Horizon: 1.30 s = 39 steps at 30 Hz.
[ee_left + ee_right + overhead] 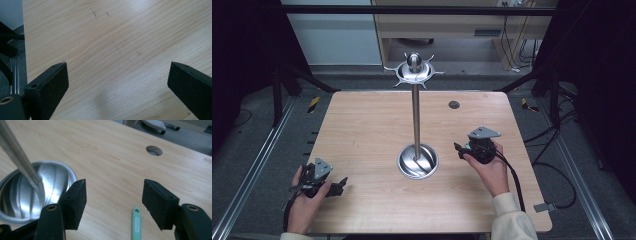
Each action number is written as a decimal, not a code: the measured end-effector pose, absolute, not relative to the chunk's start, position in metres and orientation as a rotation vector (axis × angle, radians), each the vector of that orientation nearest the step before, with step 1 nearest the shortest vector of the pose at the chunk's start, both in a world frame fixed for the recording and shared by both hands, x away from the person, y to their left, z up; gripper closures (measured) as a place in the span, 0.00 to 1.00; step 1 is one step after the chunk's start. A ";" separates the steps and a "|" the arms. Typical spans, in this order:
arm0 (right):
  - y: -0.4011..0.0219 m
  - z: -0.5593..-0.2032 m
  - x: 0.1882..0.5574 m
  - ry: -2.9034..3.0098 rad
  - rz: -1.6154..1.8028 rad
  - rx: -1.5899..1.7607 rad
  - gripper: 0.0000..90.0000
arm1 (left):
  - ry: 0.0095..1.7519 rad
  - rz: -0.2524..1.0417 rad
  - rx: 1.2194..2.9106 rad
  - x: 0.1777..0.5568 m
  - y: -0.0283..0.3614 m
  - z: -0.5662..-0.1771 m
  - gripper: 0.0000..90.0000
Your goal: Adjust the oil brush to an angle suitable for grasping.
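Note:
A tall metal stand rises from the middle of the wooden table (362,130). Its round dished base (417,161) carries a thin pole (416,115), topped by a ring of hooks (414,71). My left gripper (343,183) lies low at the front left, held by a hand, and its jaws point right. In the left gripper view it (118,64) stands open over bare wood. My right gripper (457,148) sits just right of the base, jaws pointing left. Seen from its own camera it (115,187) is open, with a mint-green handle tip (136,223) on the table between the jaws and the base (30,195) to the left.
A round cable hole (454,104) (154,150) lies in the table's far right part. The table's left edge (24,50) runs close to my left gripper. A small grey clip (544,206) sticks out at the front right edge. Dark frame rails flank the table.

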State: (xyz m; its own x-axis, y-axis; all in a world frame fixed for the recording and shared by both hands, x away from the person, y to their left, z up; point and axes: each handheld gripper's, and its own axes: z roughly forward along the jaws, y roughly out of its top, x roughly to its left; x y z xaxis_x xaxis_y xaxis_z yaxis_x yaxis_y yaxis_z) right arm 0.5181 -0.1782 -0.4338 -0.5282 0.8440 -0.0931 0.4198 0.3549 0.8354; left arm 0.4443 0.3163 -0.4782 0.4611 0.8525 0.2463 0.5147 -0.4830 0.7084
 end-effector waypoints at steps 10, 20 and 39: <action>-0.164 -0.448 0.518 2.226 0.928 1.042 0.53 | 1.132 0.801 2.167 0.445 0.316 -0.479 0.03; -0.166 -0.461 0.524 2.358 0.772 1.124 0.93 | 1.127 0.803 2.175 0.445 0.315 -0.478 0.03; -0.188 -0.479 0.540 2.286 0.642 1.343 1.00 | 1.124 0.798 2.184 0.445 0.314 -0.479 0.03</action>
State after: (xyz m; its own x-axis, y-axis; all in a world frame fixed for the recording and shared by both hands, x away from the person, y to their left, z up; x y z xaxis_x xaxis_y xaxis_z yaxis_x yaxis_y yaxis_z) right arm 0.5399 -0.1882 -0.4785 -0.4513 0.8850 -0.1148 0.6956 0.4294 0.5760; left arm 0.4452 0.3144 -0.4792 0.4739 0.8437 0.2520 0.5161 -0.4980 0.6969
